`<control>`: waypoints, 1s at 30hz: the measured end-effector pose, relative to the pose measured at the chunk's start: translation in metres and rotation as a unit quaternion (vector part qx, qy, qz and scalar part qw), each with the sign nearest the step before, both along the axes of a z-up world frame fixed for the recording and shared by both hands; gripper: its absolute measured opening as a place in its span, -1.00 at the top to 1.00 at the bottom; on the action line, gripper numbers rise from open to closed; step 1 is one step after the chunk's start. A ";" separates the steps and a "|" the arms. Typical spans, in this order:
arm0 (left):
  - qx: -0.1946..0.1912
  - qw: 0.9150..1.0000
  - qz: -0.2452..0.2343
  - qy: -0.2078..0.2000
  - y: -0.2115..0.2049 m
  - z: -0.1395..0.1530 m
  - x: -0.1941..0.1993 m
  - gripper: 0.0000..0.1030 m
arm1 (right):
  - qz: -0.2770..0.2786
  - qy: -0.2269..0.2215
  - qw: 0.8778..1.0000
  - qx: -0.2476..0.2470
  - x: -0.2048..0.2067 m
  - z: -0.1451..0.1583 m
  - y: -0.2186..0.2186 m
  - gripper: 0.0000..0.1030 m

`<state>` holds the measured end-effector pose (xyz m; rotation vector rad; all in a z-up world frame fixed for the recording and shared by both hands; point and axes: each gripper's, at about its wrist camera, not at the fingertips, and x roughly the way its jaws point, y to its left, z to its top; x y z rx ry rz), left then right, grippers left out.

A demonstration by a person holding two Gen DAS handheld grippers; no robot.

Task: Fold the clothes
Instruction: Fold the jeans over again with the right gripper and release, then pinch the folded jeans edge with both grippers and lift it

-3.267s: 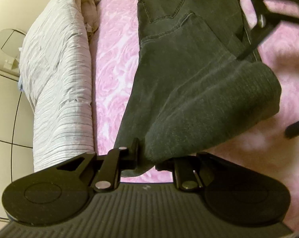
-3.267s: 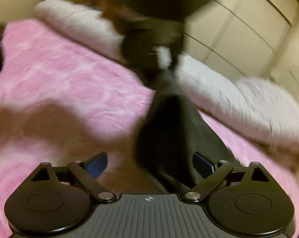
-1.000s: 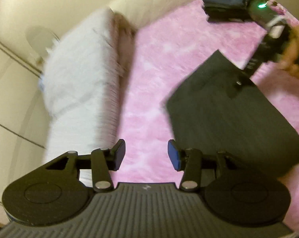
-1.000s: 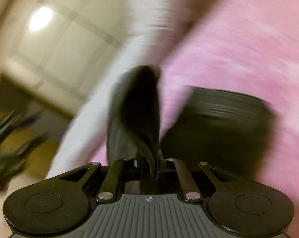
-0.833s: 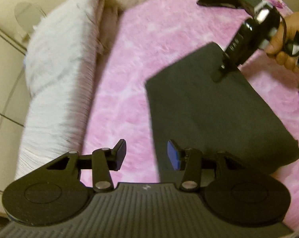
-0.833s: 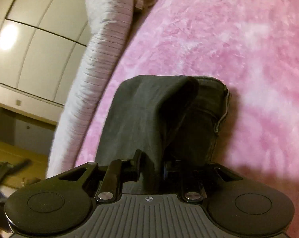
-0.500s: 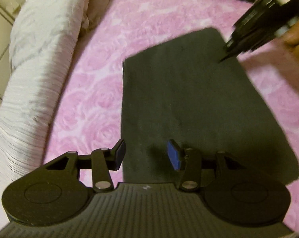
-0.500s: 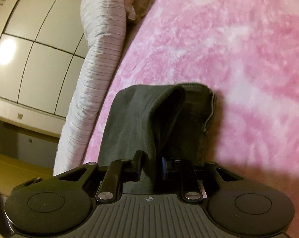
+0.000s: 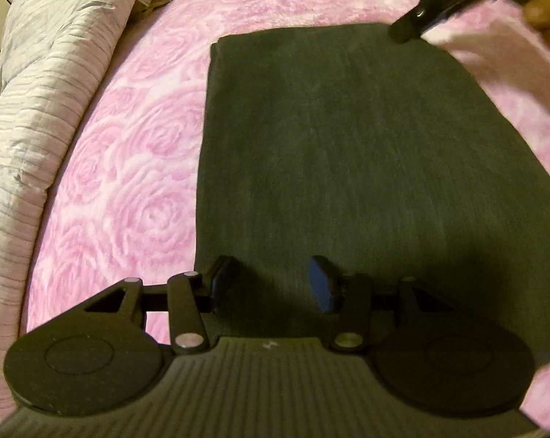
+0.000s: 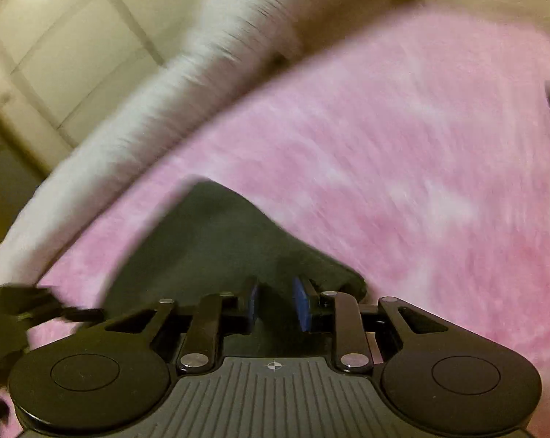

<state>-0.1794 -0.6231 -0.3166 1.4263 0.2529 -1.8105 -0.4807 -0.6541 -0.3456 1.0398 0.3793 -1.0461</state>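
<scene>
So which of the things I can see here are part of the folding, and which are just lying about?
Part of the job:
- dark jeans, folded into a flat rectangle on the bed
- left gripper, open above the jeans' near edge
- right gripper, jaws apart at the far corner

Just lying about:
- pink rose-patterned blanket under the jeans
- grey-white striped quilt bunched along the bed's edge

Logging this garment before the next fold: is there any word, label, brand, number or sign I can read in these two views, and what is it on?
No readable text in either view.
Folded dark jeans: no tag or label showing.
Pink rose-pattern blanket: pattern only, no writing.
Left gripper: a tiny pale mark on its body, too small to read.
Right gripper: a small round crosshair mark on its body, a symbol, no letters.
</scene>
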 end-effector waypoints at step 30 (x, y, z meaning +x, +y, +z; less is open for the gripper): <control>-0.114 0.917 -0.352 -0.146 0.119 -0.055 0.043 0.64 | -0.206 -0.199 0.949 0.133 0.077 -0.041 0.212 0.63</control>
